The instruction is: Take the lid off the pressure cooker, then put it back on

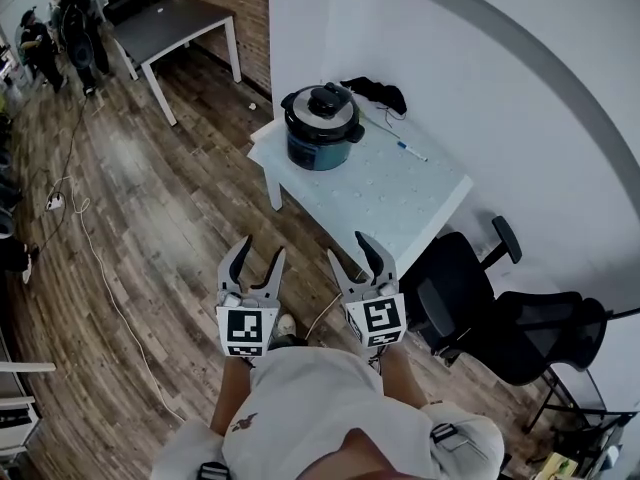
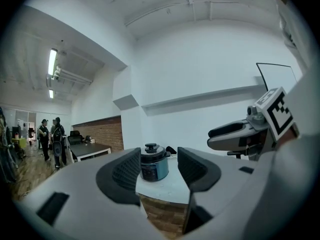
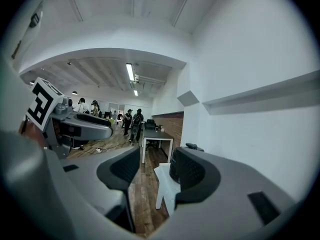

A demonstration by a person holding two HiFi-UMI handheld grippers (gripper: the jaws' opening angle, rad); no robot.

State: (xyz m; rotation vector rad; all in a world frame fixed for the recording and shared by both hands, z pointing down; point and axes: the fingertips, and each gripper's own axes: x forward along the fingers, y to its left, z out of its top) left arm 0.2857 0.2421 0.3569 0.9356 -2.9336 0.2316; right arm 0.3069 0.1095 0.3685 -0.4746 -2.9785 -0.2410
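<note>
1. Now, the left gripper (image 1: 263, 247) is held out about level, its jaws a little apart with nothing between them. The right gripper (image 1: 348, 247) beside it matches, parted and empty too.
2. Both are well short of the pressure cooker (image 1: 320, 133). It stands on the far corner of the white table (image 1: 400, 203) with its lid (image 1: 322, 108) on, so as I read it no step of the task is done yet.
3. First risk: that gap looks narrow. The left gripper view lines the cooker up between the jaws, but the knob (image 1: 326, 95) on the lid may not fit unless the jaws spread wider before contact. A half-caught knob could slip out.
4. Second: a pressure lid likely needs a twist to unlock. Pulled straight up, the whole pot could lift or skid, and it sits near the table edge.
5. Third: the right gripper view shows mostly the table corner and floor. That hand may come in off-line and knock the pot's side.
6. Further out, a black office chair (image 1: 470, 303) stands by the near right of the table. A white cable (image 1: 100, 268) trails on the wooden floor to the left. Either could catch a foot on the approach.
7. A pen (image 1: 410, 151) lies on the table near the cooker, where a set-down lid could land on it.
</note>
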